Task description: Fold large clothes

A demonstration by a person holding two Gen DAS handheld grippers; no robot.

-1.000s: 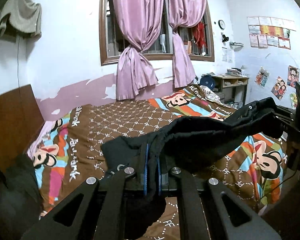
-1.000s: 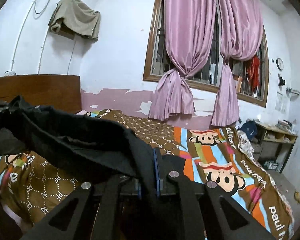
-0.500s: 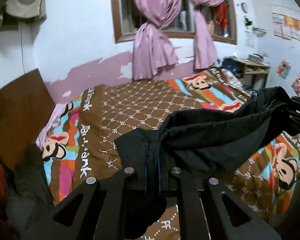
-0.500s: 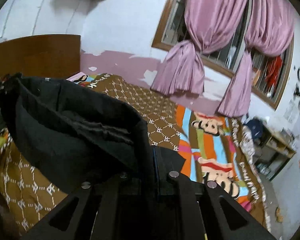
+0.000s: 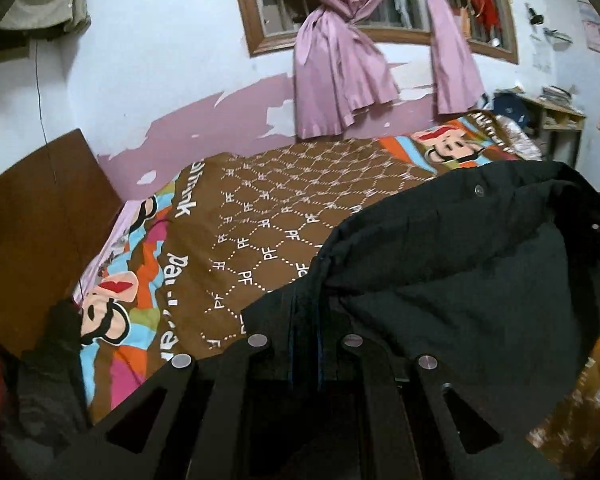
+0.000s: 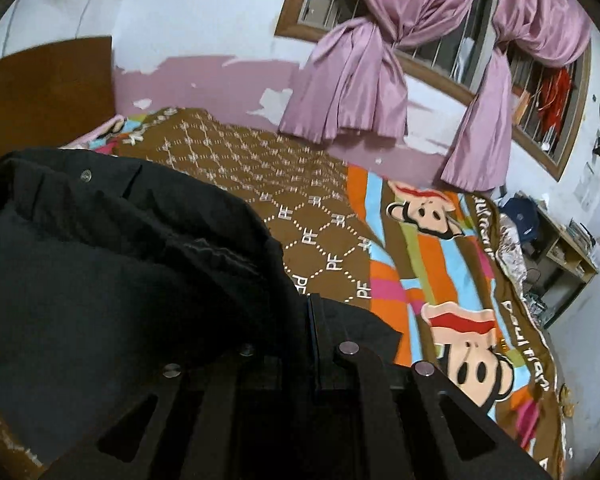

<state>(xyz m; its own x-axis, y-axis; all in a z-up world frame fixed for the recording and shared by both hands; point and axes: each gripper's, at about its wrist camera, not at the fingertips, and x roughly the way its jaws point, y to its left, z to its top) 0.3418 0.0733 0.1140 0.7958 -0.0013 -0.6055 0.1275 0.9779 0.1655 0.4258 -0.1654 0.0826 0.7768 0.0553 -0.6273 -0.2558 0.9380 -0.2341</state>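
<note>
Pink curtains (image 5: 340,80) hang behind the bed (image 5: 280,208), its brown cartoon blanket spread flat. Above the bed, a black jacket (image 5: 460,280) stretches between the left gripper (image 5: 305,336) and right gripper (image 6: 314,332), each with jaws clenched on an edge.

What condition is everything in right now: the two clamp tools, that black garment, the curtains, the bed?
left gripper: shut on the black garment.
right gripper: shut on the same garment.
black garment: bunched, slung between both grippers above the bed.
bedspread: spread flat.
curtains: knotted, drawn aside.
</note>
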